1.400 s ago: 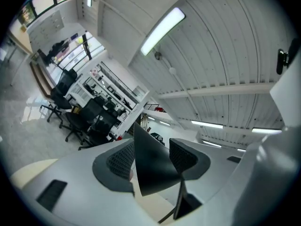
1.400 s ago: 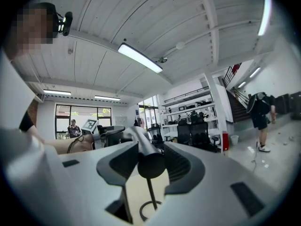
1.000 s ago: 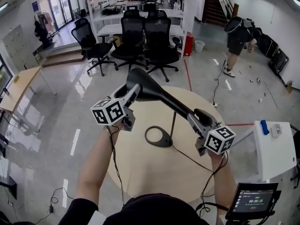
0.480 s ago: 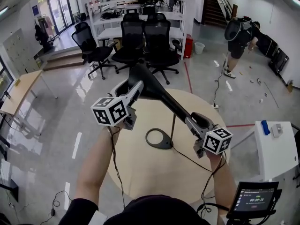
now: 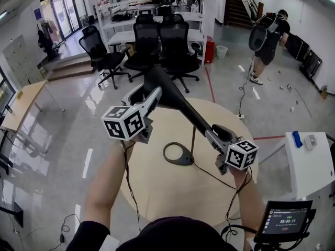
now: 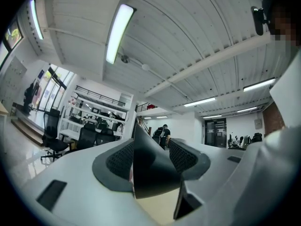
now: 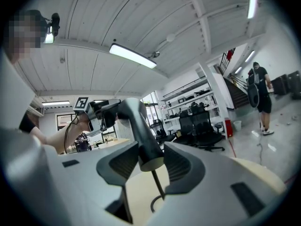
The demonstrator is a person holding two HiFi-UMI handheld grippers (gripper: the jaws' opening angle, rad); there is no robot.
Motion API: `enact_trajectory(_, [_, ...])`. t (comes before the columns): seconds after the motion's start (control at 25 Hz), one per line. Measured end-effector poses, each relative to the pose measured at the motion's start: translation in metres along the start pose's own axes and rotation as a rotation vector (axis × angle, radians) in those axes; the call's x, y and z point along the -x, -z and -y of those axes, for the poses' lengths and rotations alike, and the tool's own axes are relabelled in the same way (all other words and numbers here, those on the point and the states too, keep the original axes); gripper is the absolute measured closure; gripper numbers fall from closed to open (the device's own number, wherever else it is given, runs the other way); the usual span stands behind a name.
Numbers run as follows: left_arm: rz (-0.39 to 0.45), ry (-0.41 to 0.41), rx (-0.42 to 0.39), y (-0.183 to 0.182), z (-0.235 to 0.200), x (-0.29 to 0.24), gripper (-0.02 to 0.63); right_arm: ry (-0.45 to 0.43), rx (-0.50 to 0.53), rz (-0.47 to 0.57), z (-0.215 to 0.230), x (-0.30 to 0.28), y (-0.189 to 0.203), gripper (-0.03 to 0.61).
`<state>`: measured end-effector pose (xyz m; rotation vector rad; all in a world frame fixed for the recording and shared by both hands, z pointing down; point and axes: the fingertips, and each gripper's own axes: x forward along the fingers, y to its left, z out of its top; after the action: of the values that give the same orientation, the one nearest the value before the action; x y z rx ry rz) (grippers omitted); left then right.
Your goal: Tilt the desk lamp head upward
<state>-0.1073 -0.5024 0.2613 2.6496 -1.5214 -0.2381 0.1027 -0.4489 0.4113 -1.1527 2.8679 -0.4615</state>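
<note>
Round beige wooden tabletop [image 5: 157, 192] below me. My right gripper [image 5: 219, 136] is clenched on the tail end of the matte black desk lamp [image 5: 186, 111], high above its ring base [image 5: 178, 153]. Farther out, my left gripper [image 5: 148, 97] pinches the cone-shaped head [image 5: 157, 82]. Black office chairs [image 5: 157, 41] stand beyond.

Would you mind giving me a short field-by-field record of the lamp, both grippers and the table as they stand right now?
lamp: black desk lamp, ring base on the round table, thin stem upright
lamp head: lamp head is the higher end, pointing away from the person
left gripper: left gripper shut on the lamp head's rim
right gripper: right gripper shut on the low end of the lamp arm
cord: black cord runs from the ring base across the table
background: office chairs; a person near the stairs
</note>
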Motion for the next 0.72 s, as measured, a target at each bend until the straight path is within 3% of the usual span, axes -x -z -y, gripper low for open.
enact_trajectory(0.24, [0.011, 0.009, 0.0, -0.002, -0.001, -0.002, 0.373, 0.025, 0.04, -0.038, -0.002, 0.001, -0.004, 0.41])
enact_trajectory(0.44, [0.001, 0.019, -0.03, -0.002, 0.001, 0.0, 0.373, 0.06, 0.265, -0.166, -0.012, 0.0, -0.004, 0.436])
enact_trajectory(0.52, [-0.003, 0.019, -0.045, -0.002, 0.001, 0.0, 0.373, 0.057, 0.305, -0.196, -0.015, -0.001, -0.005, 0.45])
enact_trajectory(0.72, [-0.002, 0.036, -0.052, -0.002, 0.004, -0.002, 0.373, 0.012, 0.2, -0.164, -0.008, 0.0, -0.005, 0.453])
